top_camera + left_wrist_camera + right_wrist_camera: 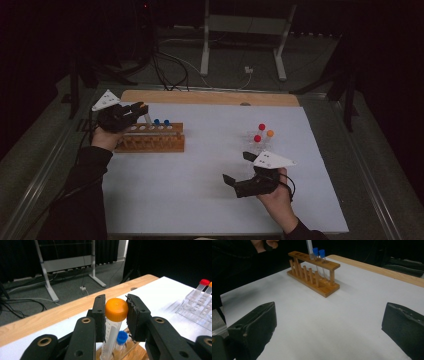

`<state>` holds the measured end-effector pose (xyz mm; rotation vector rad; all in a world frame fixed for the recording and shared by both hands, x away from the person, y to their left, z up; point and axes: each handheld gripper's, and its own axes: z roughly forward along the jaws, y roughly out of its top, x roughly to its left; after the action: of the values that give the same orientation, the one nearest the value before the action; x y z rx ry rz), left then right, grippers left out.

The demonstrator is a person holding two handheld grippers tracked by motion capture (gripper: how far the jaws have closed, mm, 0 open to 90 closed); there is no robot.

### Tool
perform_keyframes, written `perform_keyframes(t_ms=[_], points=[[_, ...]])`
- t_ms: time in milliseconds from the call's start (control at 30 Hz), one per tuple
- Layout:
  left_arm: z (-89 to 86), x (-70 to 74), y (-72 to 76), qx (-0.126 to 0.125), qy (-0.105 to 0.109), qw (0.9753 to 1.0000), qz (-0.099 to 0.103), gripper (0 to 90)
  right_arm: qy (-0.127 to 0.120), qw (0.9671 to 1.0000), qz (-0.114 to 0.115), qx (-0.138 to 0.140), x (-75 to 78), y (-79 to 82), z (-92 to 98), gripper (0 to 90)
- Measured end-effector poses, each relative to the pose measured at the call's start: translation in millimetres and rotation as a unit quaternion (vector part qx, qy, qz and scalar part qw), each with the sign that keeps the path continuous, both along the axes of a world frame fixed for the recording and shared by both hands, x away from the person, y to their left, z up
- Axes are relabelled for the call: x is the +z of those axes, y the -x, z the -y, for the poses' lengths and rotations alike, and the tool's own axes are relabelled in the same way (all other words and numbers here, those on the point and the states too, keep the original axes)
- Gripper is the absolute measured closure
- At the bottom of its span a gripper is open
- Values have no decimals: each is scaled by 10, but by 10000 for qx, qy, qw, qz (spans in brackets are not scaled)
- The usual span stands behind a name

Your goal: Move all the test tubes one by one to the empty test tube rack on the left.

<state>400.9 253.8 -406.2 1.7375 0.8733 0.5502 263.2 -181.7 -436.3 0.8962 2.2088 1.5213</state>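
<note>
My left gripper (139, 108) (115, 305) is shut on the orange cap of a clear tube (112, 330) (148, 118). The tube stands upright with its lower end in a hole of the wooden rack (150, 138) (313, 273). Two blue-capped tubes (161, 122) (318, 252) stand in the same rack right beside it. My right gripper (237, 168) (329, 327) hovers open over the white table near the front right, nothing between its jaws. A clear rack (257, 141) (197, 306) just beyond it holds two red-capped tubes (259, 132) and an orange-capped one (270, 133).
The white table top (200, 175) has a wooden strip (210, 97) along its far edge. Beyond it are floor cables (170, 65) and a white stand frame (245, 30). The person's hand (265, 243) shows behind the wooden rack in the right gripper view.
</note>
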Motion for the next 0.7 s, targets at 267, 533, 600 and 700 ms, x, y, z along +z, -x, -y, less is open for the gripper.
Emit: perform_keyframes(t_ms=[267, 533, 600, 700], points=[[12, -214, -20, 5, -66, 9997, -226, 714, -7, 10000, 8, 55, -2, 2, -2, 0], [62, -404, -6, 25, -260, 9990, -357, 713, 8, 10000, 19, 70, -2, 6, -1, 0], [63, -438, -10, 39, -274, 9988, -393, 713, 8, 10000, 4, 77, -3, 6, 1, 0], [59, -466, -23, 41, -317, 9985, -444, 713, 4, 10000, 4, 80, -3, 5, 1, 0]])
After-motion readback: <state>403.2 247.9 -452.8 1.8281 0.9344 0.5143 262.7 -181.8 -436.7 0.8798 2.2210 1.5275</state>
